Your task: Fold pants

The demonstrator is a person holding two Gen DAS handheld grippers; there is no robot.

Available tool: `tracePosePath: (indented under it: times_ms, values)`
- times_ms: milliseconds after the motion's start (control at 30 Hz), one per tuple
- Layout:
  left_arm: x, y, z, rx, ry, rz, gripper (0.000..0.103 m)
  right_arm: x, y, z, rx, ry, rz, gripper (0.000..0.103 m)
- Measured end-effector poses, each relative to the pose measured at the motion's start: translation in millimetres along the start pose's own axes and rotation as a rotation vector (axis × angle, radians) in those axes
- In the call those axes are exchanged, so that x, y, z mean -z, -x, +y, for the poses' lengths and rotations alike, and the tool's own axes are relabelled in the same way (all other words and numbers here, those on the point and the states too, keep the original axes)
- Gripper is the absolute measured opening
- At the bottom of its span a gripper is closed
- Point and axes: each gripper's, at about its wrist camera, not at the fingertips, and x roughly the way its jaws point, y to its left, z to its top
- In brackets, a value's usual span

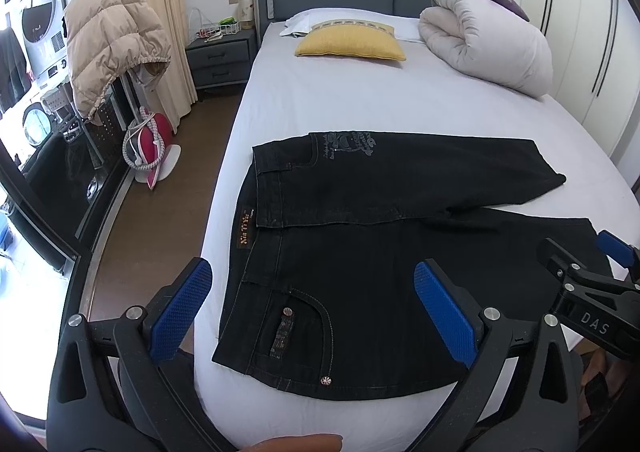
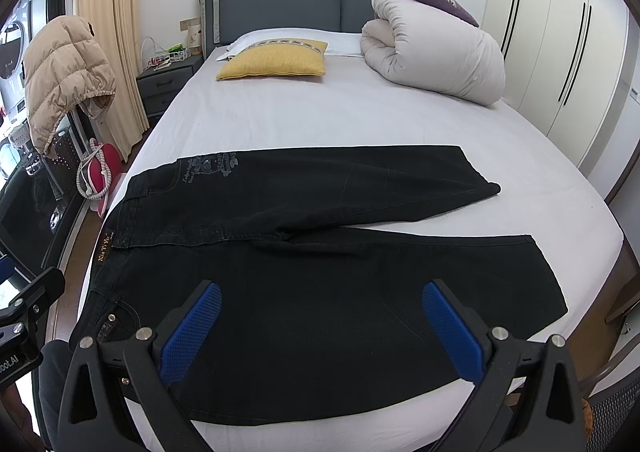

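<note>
Beige puffer jacket [image 1: 114,40] hanging at far left, white wire basket [image 1: 227,28] of small items on the nightstand [image 1: 222,60], black pants [image 2: 312,252] spread flat on the bed [image 2: 320,116], waistband left, legs right, yellow pillow [image 2: 276,60] and rolled duvet [image 2: 436,52] beyond, left gripper [image 1: 316,308] and right gripper [image 2: 320,326] both spread wide, grasping nothing, above the near leg

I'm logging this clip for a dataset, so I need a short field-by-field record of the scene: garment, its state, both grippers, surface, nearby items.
garment: black jeans
state: spread flat, unfolded, waistband toward the bed's left edge, legs splayed apart to the right
surface: bed with a white sheet
left gripper: open, above the waist and pocket area, holding nothing
right gripper: open, above the near leg, holding nothing
nearby: yellow pillow, rolled white duvet, both at the head end, apart from the jeans
progress: no fold made yet
</note>
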Motion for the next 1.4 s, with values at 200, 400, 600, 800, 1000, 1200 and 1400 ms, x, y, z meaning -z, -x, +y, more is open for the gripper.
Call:
tracePosePath:
  times_ms: [200,400,600,800,1000,1200,1400]
  values:
    - [-0.9,-1.3,0.2,-0.001,0.002,0.003,0.103,-0.6,-0.1,1.0,0.001,-0.001,-0.001,0.103]
    - [-1.8,-3.7,1.2,-0.006,0.005,0.008,0.103,-0.4,-0.2,1.2,0.001,0.000,-0.001,0.103]
    - [-2.2,-5.3,1.5,-0.009,0.007,0.012,0.103,0.4,-0.8,1.5,0.002,0.001,0.001,0.103]
    - [-0.4,-5.5,1.6,-0.010,0.007,0.013,0.103,0.6,-0.9,2.0,0.002,0.002,0.001,0.103]
    - [1.4,-6.3,2.4,-0.012,0.006,0.014,0.103,1.0,-1.0,2.1,0.002,0.002,0.002,0.103]
    - [1.9,-6.6,3.1,-0.011,0.007,0.016,0.103,0.7,-1.0,2.2,0.002,0.003,0.003,0.103]
    - [2.8,-9.3,4.5,-0.011,0.008,0.017,0.103,1.2,-1.5,2.6,0.002,0.003,0.004,0.103]
